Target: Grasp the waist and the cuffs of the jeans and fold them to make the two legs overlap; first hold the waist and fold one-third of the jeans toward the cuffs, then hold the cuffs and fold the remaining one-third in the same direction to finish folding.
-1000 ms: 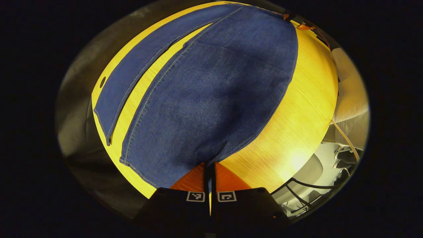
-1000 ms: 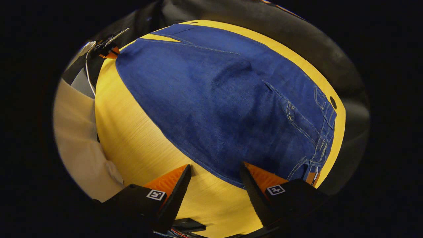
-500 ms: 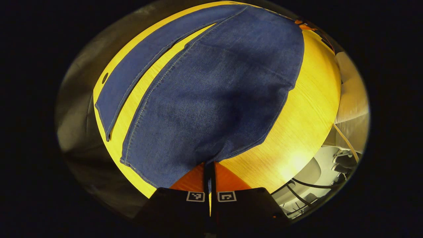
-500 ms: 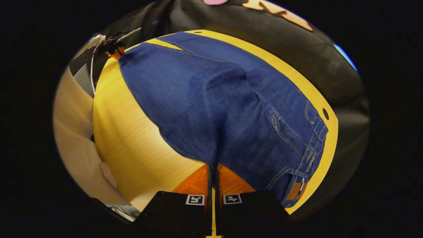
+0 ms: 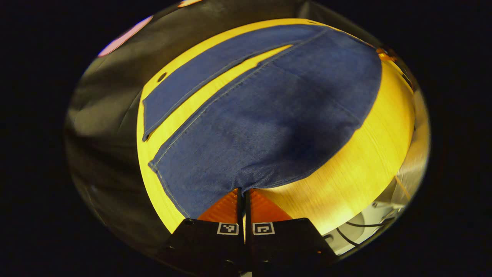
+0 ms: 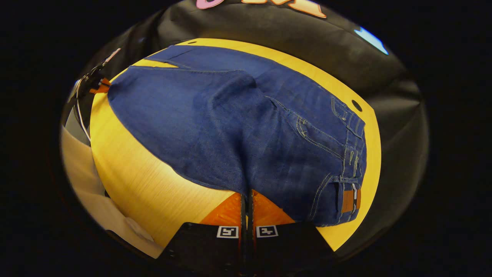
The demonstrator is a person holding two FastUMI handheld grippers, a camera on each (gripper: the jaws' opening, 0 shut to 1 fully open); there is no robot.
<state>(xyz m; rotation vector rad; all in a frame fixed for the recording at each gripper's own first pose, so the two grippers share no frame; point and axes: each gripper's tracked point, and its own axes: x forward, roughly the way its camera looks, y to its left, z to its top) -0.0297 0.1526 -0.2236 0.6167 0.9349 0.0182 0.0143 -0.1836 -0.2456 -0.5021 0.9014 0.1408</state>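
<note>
Blue jeans lie spread on a yellow wooden table, the two legs apart with a strip of table between them. My left gripper is shut on the near leg's side edge close to the cuff, and the cloth rises into a tent there. In the right gripper view the jeans show their waistband and a brown patch at the right. My right gripper is shut on the near side edge close to the waist, cloth pulled up into a ridge. The left gripper appears far off at the upper left.
Black cloth drapes behind and around the table. A dark round hole sits in the table top near the waistband. Cables and pale floor lie beyond the table's near edge. A person's light sleeve is at the lower left.
My right gripper went from open to shut on the jeans' edge near the waist. Both grippers have since risen, lifting the near edge; the left one stayed shut on the cuff end.
</note>
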